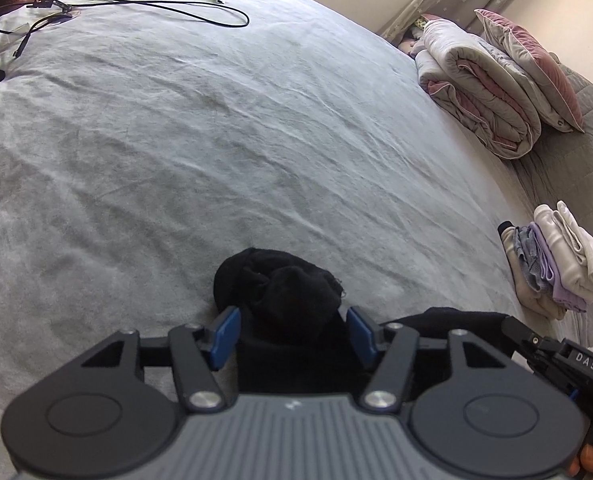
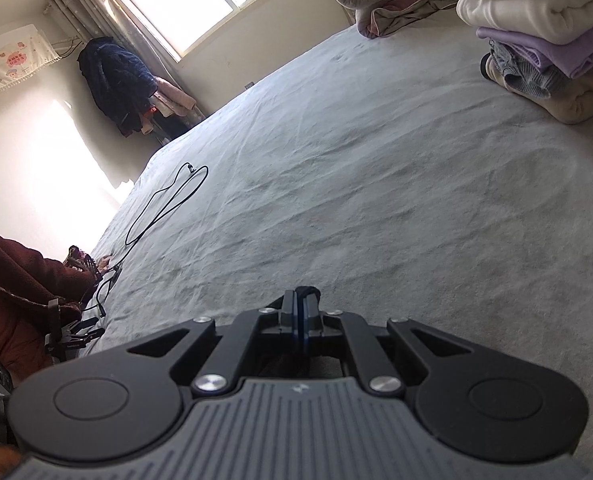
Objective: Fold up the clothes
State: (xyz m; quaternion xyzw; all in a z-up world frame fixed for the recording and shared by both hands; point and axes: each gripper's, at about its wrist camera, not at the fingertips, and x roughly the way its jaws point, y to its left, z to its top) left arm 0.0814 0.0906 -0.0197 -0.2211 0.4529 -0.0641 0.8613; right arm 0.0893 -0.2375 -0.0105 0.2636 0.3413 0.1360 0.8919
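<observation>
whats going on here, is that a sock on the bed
A person with a gripper in each hand is folding laundry on a grey bed. The left gripper is open around a bunched black sock, its pads clear of the cloth. The right gripper is shut on a bit of black fabric. A stack of folded clothes sits off to the right.

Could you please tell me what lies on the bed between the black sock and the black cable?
Nothing: in the left wrist view, only bare grey bedsheet stretches from the black sock to the black cable.
</observation>
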